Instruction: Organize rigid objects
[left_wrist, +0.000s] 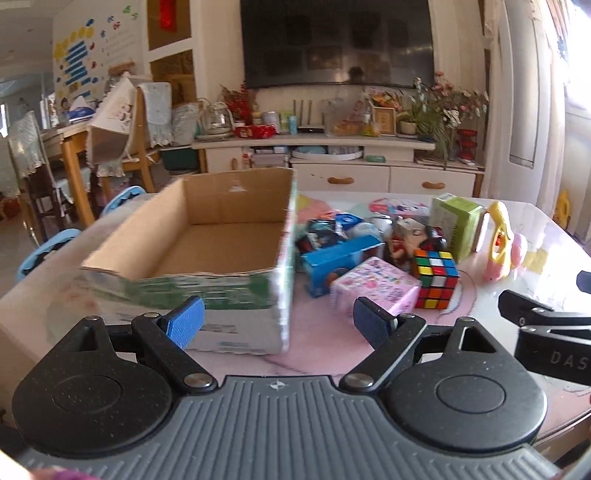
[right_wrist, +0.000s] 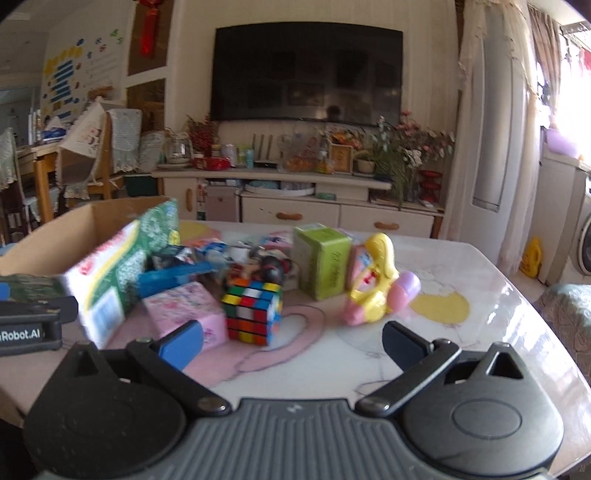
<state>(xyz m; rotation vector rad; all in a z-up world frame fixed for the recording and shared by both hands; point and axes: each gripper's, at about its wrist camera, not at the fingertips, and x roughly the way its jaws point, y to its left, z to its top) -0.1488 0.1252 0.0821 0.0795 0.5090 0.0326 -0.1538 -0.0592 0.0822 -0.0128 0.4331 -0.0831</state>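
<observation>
Both grippers hang spread wide and empty – the right gripper (right_wrist: 291, 341) looks almost straight at the Rubik's cube (right_wrist: 253, 310), just ahead and slightly left of its jaws, beside the pink box (right_wrist: 184, 314); the left gripper (left_wrist: 279, 325) faces the empty cardboard box (left_wrist: 207, 236) – so the right is nearer

Bare table (right_wrist: 369, 332) lies ahead; the cardboard box (left_wrist: 207, 236) and Rubik's cube (right_wrist: 253, 312) block farther left.

The left gripper (left_wrist: 277, 323) hangs wide open before an empty cardboard box (left_wrist: 207, 236); a Rubik's cube (left_wrist: 436, 282) sits beside a pink box (left_wrist: 375, 286).
</observation>
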